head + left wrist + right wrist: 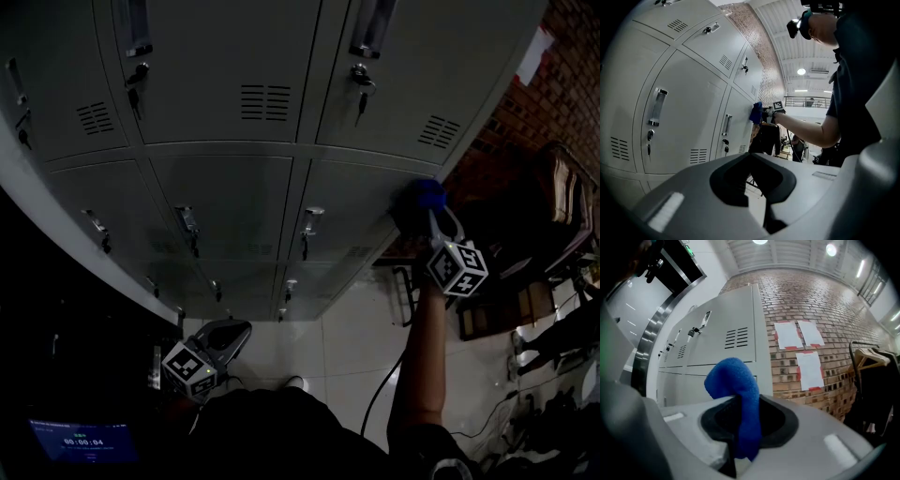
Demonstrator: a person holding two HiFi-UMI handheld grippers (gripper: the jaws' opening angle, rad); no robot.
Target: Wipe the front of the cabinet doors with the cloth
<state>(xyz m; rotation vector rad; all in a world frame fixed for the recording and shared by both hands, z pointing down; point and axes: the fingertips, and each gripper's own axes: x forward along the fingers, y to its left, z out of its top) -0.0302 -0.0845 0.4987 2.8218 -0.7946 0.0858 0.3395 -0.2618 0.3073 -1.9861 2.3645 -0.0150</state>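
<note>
Grey metal cabinet doors (225, 197) fill most of the head view, two rows, each with vents, handle and key lock. The bank's right edge ends beside a brick wall (820, 305). Pale tiled floor (347, 347) lies open below and right of the cabinet; a clothes rack (874, 380) stands further right. The right gripper (427, 211) is raised to a door's upper right corner, near that edge, jaws clamped on the blue cloth (736, 385), which is up against the door face. The left gripper (220, 337) hangs low, well apart from the doors, jaws together, nothing between. White paper sheets (801, 333) are taped on the brick.
</note>
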